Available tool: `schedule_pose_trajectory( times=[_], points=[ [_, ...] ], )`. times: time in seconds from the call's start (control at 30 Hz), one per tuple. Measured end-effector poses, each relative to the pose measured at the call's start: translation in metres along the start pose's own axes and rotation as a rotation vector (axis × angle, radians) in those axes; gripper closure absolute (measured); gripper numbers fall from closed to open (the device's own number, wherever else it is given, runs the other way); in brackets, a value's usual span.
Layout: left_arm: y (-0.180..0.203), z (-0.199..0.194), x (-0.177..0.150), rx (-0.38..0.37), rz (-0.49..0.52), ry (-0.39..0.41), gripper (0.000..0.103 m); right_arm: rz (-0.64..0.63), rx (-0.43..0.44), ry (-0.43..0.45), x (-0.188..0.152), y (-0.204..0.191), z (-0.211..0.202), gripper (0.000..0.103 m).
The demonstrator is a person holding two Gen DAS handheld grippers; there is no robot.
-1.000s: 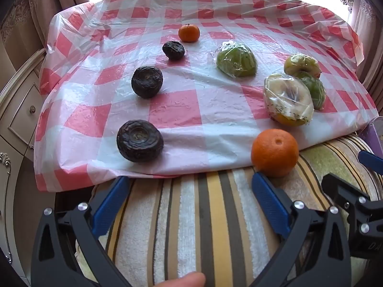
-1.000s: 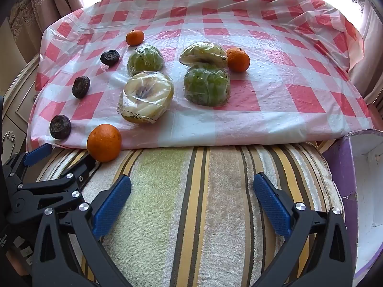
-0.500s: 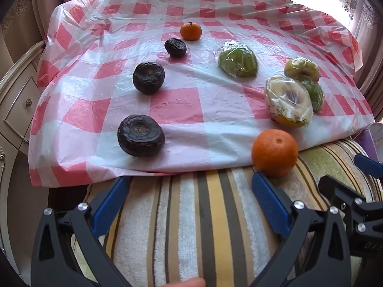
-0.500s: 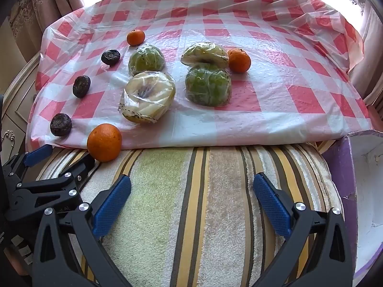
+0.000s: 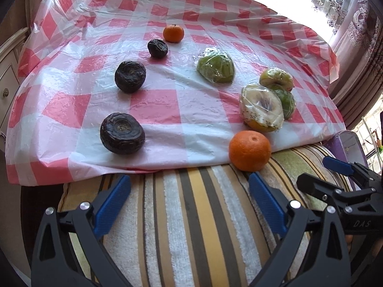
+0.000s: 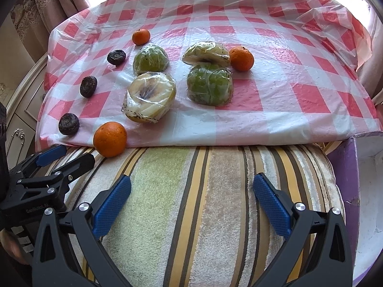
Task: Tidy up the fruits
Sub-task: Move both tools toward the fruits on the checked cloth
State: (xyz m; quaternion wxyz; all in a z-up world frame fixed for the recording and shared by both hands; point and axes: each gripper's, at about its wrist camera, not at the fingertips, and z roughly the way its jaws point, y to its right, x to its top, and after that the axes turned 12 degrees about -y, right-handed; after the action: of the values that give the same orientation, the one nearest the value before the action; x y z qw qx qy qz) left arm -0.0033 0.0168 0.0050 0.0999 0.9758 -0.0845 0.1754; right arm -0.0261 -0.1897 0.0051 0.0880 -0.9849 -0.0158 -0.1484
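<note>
On the red-checked cloth (image 5: 155,105) lie three dark wrinkled fruits (image 5: 122,133) (image 6: 69,124) in a row, several plastic-wrapped cut fruits (image 5: 261,108) (image 6: 149,100), and oranges. One orange (image 5: 249,150) (image 6: 110,139) sits at the cloth's near edge, just ahead of my left gripper's right finger. My left gripper (image 5: 189,203) is open and empty over the striped towel. My right gripper (image 6: 191,203) is open and empty, further right over the same towel. Each gripper shows at the edge of the other's view.
The striped towel (image 6: 196,191) covers a rounded cushion in front of the cloth. A purple box with a white inside (image 6: 359,191) stands at the right. A cream cabinet with drawers (image 5: 7,81) is at the left. Curtains hang behind.
The left wrist view has shifted slightly, so the fruits sit a little lower and nearer. Both grippers stay open. No fruit has moved.
</note>
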Motion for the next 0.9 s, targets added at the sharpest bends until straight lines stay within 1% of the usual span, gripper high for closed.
schedule_pose_trajectory(
  times=[0.17,0.23,0.3,0.33,0.4,0.47,0.53,0.57,0.7,0.73,0.8,0.83,0.87,0.9],
  points=[
    [0.005,-0.005,-0.003,-0.022,0.031,0.013,0.004,0.01,0.02,0.017,0.001,0.002,-0.001,0.004],
    [0.003,-0.007,-0.003,-0.043,0.031,0.014,0.004,0.038,0.062,0.047,0.001,0.008,-0.005,0.004],
    [-0.003,-0.01,-0.003,-0.085,0.02,0.024,0.005,0.071,0.106,0.066,0.001,0.013,-0.008,0.004],
    [-0.007,-0.012,-0.003,-0.108,0.01,0.029,0.005,0.065,0.112,0.071,0.001,0.012,-0.009,0.004],
    [-0.013,-0.013,-0.004,-0.144,-0.002,0.033,0.005,0.025,0.111,0.074,0.002,0.004,-0.01,0.004],
    [-0.018,-0.016,-0.005,-0.164,-0.012,0.046,0.01,-0.022,0.082,0.078,0.001,-0.006,-0.012,0.004],
    [-0.021,-0.021,-0.006,-0.19,-0.02,0.062,0.01,-0.063,0.062,0.082,0.001,-0.014,-0.013,0.004],
    [-0.023,-0.024,-0.006,-0.19,-0.035,0.073,0.01,-0.075,0.055,0.085,0.001,-0.017,-0.013,0.004],
    [-0.031,-0.037,0.002,-0.101,-0.08,0.128,0.01,-0.111,0.034,0.087,0.001,-0.026,-0.013,0.004],
    [-0.035,-0.039,0.004,-0.088,-0.088,0.139,0.01,-0.116,0.031,0.09,0.002,-0.028,-0.013,0.004],
    [-0.04,-0.036,0.011,-0.027,-0.109,0.124,0.011,-0.126,0.032,0.089,0.003,-0.032,-0.012,0.004],
    [-0.043,-0.032,0.015,-0.002,-0.114,0.11,0.018,-0.128,0.035,0.087,0.005,-0.034,-0.012,0.004],
    [-0.044,-0.029,0.018,0.021,-0.114,0.095,0.028,-0.128,0.038,0.086,0.006,-0.036,-0.011,0.004],
    [-0.044,-0.026,0.021,0.045,-0.109,0.082,0.034,-0.13,0.042,0.087,0.007,-0.038,-0.01,0.004]
  ],
)
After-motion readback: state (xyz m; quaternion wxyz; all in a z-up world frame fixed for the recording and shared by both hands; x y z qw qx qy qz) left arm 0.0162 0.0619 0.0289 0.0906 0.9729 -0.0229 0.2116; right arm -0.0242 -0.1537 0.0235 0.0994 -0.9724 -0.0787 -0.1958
